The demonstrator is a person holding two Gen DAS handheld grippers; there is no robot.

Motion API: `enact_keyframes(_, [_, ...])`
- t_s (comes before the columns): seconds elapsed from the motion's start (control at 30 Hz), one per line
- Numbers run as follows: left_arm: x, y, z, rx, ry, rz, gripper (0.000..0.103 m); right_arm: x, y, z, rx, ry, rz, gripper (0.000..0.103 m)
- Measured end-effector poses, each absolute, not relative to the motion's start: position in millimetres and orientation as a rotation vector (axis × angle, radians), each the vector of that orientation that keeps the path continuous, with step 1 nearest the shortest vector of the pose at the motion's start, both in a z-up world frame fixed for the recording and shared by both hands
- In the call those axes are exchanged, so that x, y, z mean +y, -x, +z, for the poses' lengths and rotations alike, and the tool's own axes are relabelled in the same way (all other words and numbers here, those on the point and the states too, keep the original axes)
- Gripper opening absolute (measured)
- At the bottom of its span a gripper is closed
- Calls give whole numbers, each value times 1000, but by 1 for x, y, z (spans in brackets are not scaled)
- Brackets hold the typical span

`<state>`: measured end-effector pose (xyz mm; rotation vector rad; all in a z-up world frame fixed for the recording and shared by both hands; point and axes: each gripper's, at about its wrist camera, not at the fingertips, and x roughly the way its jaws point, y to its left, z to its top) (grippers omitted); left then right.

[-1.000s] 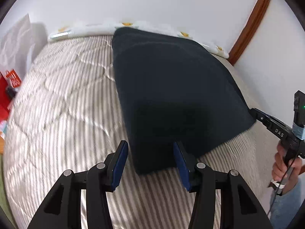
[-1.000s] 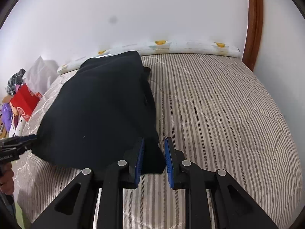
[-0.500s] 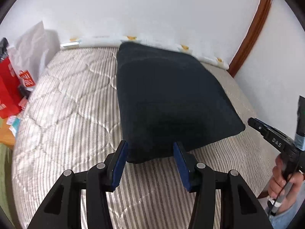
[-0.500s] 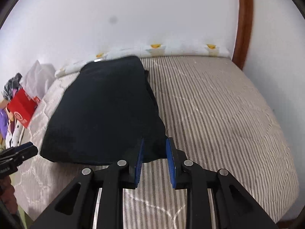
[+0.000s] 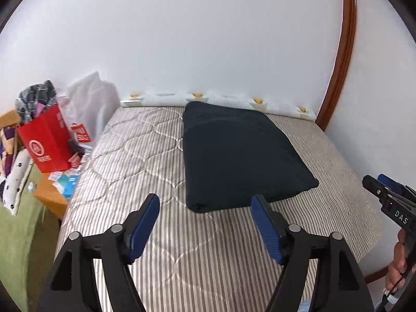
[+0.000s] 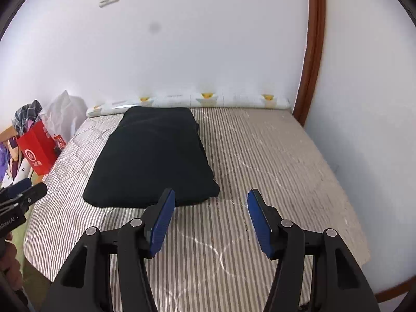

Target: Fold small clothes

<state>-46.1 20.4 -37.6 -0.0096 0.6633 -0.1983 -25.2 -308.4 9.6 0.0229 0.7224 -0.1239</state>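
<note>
A dark navy folded garment [image 5: 239,153] lies flat on the striped quilted mattress [image 5: 124,171]; it also shows in the right wrist view [image 6: 153,158]. My left gripper [image 5: 205,210] is open and empty, held back from the garment's near edge. My right gripper [image 6: 210,205] is open and empty, near the garment's near right corner and clear of it. The right gripper's tip shows in the left wrist view [image 5: 384,192]. The left gripper's tip shows in the right wrist view [image 6: 23,192].
A red paper bag [image 5: 44,140] and a white plastic bag [image 5: 88,104] stand left of the bed on a wooden side table [image 5: 49,195]. A patterned bolster [image 6: 208,101] lies along the white back wall. A wooden door frame [image 6: 312,52] rises at right.
Both grippers pulled back from the garment and away from the bed. The right gripper, nearly shut on the garment's corner before, has opened and let go. The left jaws stand wider.
</note>
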Motion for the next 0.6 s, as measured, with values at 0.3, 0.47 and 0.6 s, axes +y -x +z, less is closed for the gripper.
enact_keyframes(0.3, [13, 89, -31, 615, -15, -188, 79, -309, 79, 18, 676, -4, -182, 97])
enact_keyframes(0.47, [10, 101, -27, 584, -20, -175, 79, -318, 95, 18, 667, -25, -199, 97])
enact_keyframes(0.6, [6, 102, -26, 585, -29, -178, 80, -321, 99, 20, 657, -27, -205, 97])
